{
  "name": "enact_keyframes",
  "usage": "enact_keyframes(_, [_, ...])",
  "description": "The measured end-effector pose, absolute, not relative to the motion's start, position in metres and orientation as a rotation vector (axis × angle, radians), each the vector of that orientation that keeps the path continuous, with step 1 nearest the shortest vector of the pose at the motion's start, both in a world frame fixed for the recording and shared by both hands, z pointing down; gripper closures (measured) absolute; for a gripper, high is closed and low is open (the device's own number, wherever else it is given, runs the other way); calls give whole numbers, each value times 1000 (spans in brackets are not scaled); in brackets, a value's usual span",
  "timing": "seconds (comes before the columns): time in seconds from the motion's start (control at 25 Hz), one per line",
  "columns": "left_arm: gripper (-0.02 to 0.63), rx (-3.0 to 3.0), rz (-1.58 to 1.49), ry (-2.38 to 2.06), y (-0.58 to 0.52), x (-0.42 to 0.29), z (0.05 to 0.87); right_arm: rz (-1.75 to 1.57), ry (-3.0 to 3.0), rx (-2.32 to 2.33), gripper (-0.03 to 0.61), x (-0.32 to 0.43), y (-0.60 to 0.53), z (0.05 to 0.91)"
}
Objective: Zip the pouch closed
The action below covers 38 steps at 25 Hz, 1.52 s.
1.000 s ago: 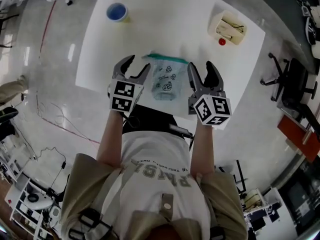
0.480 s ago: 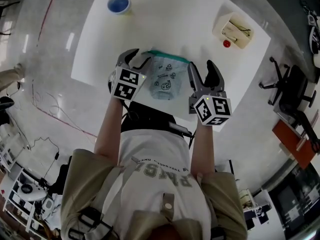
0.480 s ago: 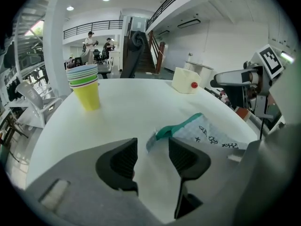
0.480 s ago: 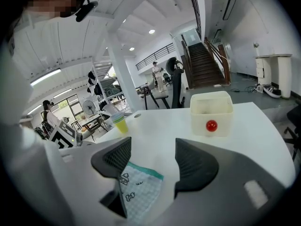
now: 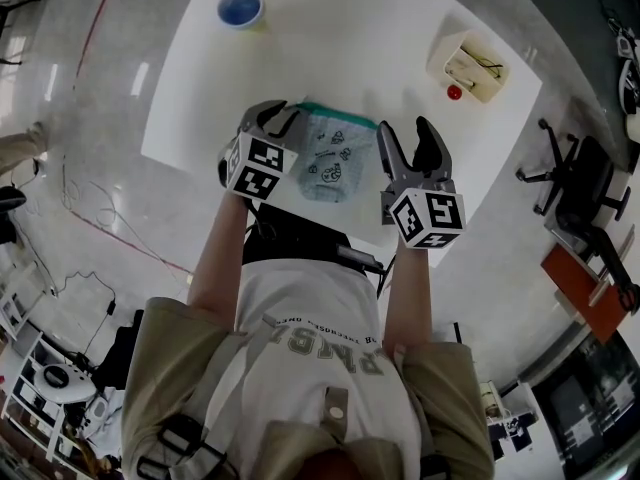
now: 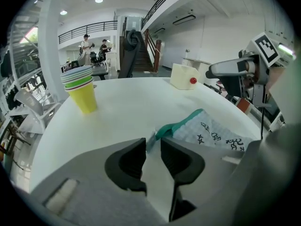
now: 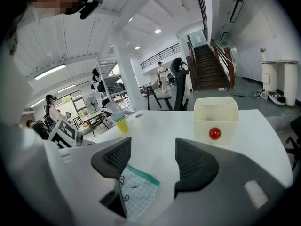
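On the white tabletop [image 5: 350, 38], the pale checked fabric pouch with a teal zip edge [image 5: 330, 163] lies flat between the tools, the left gripper [image 5: 277, 118] having just been closing its jaws to a narrow gap around the pouch's left zip end, while the right gripper [image 5: 405, 133] hangs beside the pouch's right edge, jaws wide apart and empty.

broad bare table [image 5: 340, 58] beyond the pouch [image 5: 330, 158]; cup stack [image 5: 240, 8] at far left corner; box [image 5: 475, 63] and red ball [image 5: 455, 93] far right; wide passage between them
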<state>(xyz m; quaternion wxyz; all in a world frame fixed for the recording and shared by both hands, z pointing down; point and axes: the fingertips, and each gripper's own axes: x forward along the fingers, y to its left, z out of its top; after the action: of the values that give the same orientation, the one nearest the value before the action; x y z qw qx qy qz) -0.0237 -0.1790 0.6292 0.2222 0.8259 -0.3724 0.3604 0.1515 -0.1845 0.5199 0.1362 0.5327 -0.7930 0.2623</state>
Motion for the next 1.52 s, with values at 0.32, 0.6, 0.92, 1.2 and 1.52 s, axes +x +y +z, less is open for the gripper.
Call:
enact_keyframes(0.32, [583, 2281, 978, -1011, -176, -26, 626, 920, -2192, 1583, 311, 160, -193, 525])
enact_keyframes(0.6, [589, 2317, 931, -1005, -178, -22, 617, 1079, -2127, 1540, 310, 141, -213, 530])
enact_keyframes(0.92, [591, 2359, 874, -997, -177, -18, 603, 1231, -2126, 1269, 310, 74, -235, 537])
enact_keyframes(1.2, [591, 2371, 854, -967, -178, -12, 603, 1514, -1995, 1070, 310, 36, -238, 581])
enact_keyframes(1.52, [592, 2413, 867, -942, -182, -9, 598, 1655, -1846, 940, 310, 17, -228, 616])
